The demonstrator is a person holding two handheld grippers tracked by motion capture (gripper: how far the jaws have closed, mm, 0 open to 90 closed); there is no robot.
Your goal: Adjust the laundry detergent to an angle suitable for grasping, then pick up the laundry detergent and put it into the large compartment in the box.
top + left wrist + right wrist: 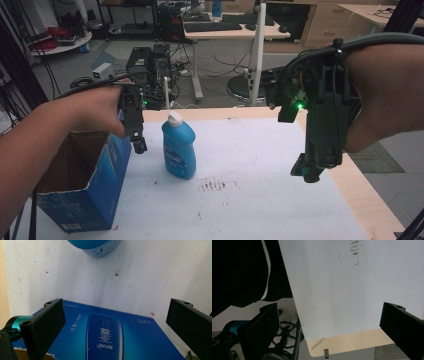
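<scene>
Both grippers spread wide, nothing held; the blue bottle [178,149] stands upright on the white mat [260,200], beside the open blue box [95,190].

Left gripper [138,145] hovers over the box; right gripper [306,172] hangs well apart. The bottle looks like smooth, slippery plastic, probably liquid-heavy — best squeezed across its flat mid-body.

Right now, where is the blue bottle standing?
In the high view, the bottle stands upright on the white mat, left of centre, just right of the open blue box.
</scene>
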